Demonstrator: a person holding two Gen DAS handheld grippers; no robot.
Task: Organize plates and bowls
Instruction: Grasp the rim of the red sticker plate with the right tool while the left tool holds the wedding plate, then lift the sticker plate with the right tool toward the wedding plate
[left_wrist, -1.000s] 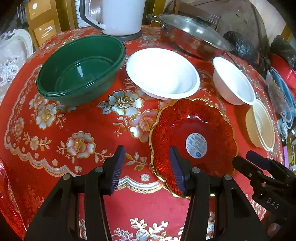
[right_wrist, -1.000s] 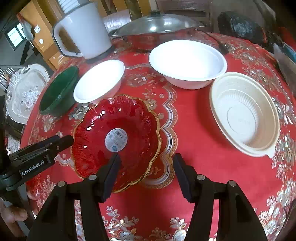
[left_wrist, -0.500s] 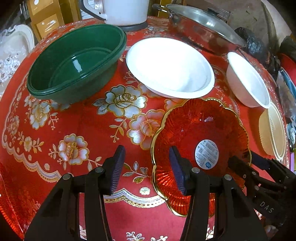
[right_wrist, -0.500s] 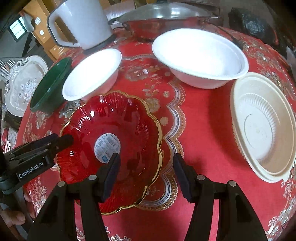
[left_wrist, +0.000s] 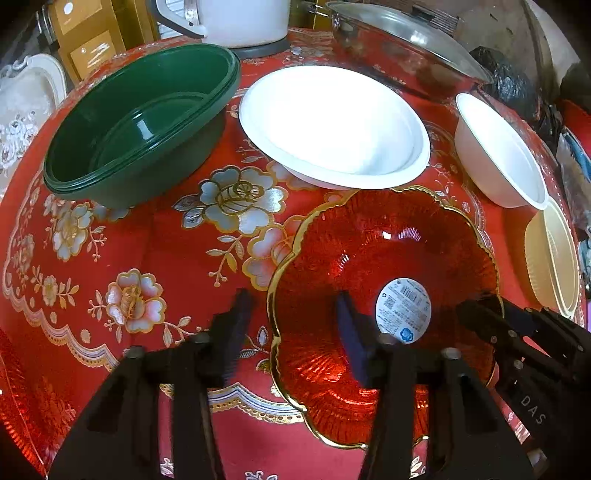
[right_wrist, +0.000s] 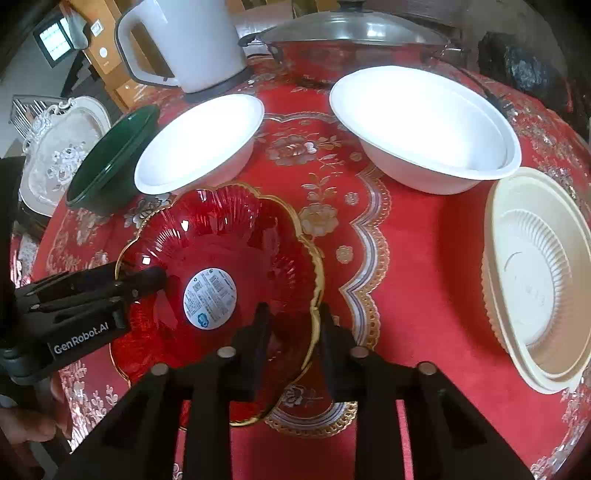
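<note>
A red glass plate (left_wrist: 369, 258) with a gold scalloped rim and a round sticker lies on the red flowered tablecloth (left_wrist: 166, 258). My left gripper (left_wrist: 293, 321) is open, its fingers either side of the plate's left rim. My right gripper (right_wrist: 291, 325) has its fingers close together around the plate's right rim (right_wrist: 317, 291); the left gripper (right_wrist: 140, 282) shows at the plate's left in that view. Green bowls (left_wrist: 140, 122), a white bowl (left_wrist: 332, 125), a second white bowl (left_wrist: 498, 155) and cream plates (right_wrist: 535, 280) stand around.
A white kettle (right_wrist: 184, 40) and a lidded steel wok (right_wrist: 351, 37) stand at the table's far edge. A black bag (right_wrist: 528, 74) lies at the back right. An ornate white tray (right_wrist: 62, 155) is off the table to the left.
Both grippers have moved forward onto the red plate. The left one now straddles its left rim, and the right gripper's fingers have closed in on the right rim.
</note>
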